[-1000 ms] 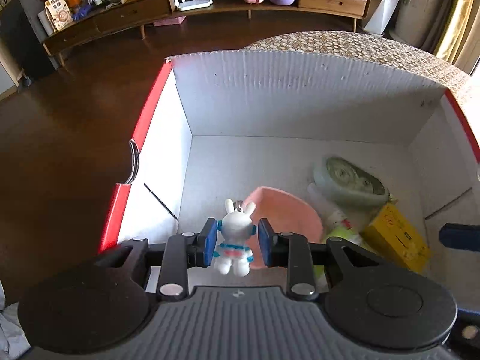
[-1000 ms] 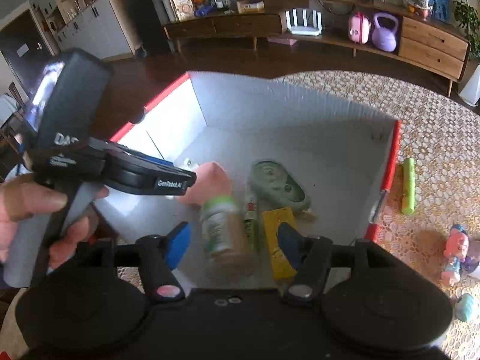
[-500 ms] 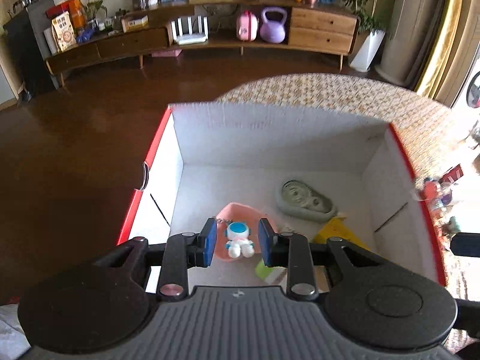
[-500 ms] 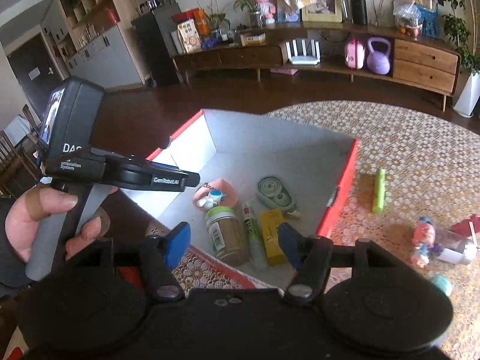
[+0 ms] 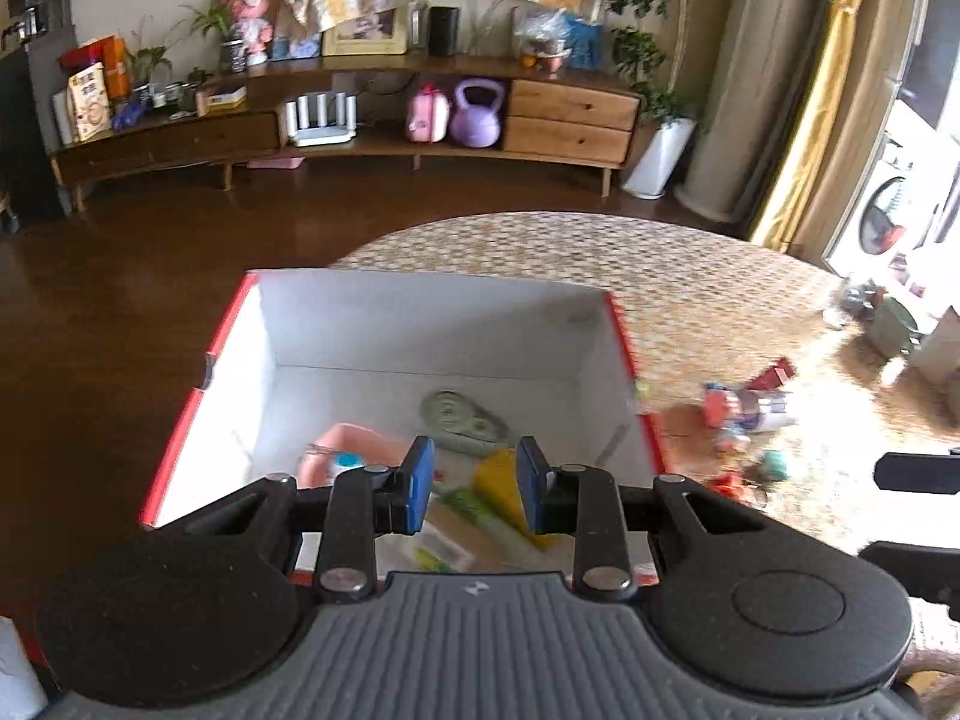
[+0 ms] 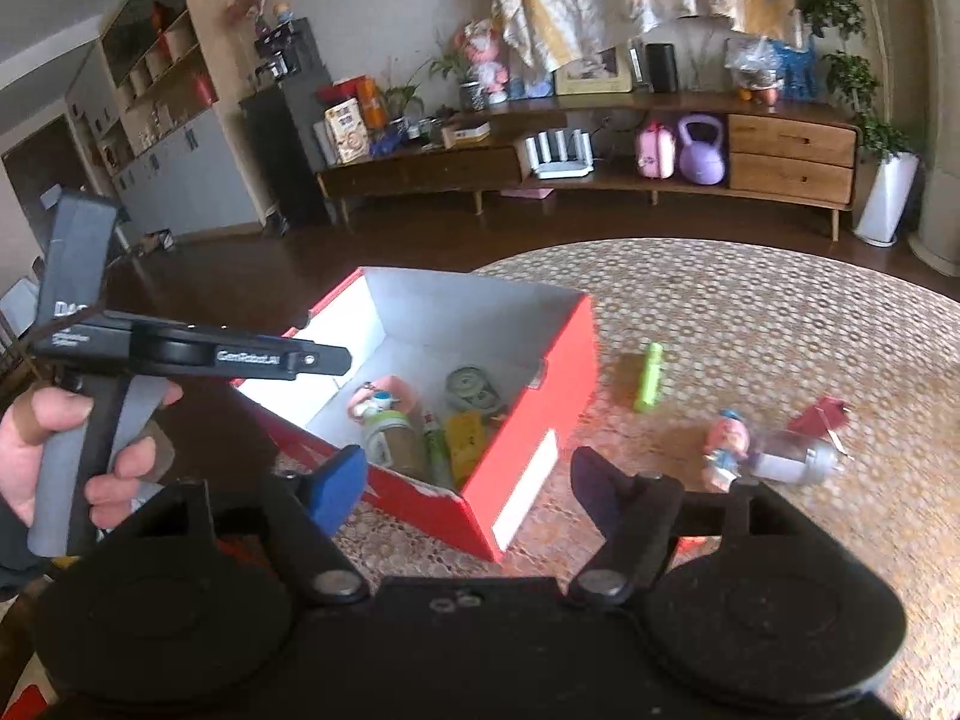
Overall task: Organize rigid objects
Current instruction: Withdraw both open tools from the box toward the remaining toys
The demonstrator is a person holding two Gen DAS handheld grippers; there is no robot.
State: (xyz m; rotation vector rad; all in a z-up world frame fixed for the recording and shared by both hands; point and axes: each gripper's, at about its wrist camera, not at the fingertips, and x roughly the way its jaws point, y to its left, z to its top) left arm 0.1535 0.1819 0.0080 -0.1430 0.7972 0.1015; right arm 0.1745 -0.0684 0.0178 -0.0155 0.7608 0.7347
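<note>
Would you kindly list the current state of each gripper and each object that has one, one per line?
left gripper: open, empty, above the box
right gripper: open wide, empty
red box: open-topped, partly filled
brown jar: lying in the box
yellow packet: lying in the box
green marker: lying on the table, outside the box
pink figurine: on the table, outside the box

A dark, glossy wooden floor [image 6: 420,240] runs back to a long low sideboard [image 6: 600,174] with pale wood drawers [image 6: 792,159] at its right end. A purple kettlebell [image 6: 701,150] and a pink case [image 6: 654,150] sit on its shelf, a framed picture [image 5: 363,33] on top. A white planter [image 6: 885,201] stands beside it. Yellow curtains [image 5: 822,90] catch bright daylight on the right. Tall grey cabinets [image 6: 174,174] line the left wall.
</note>
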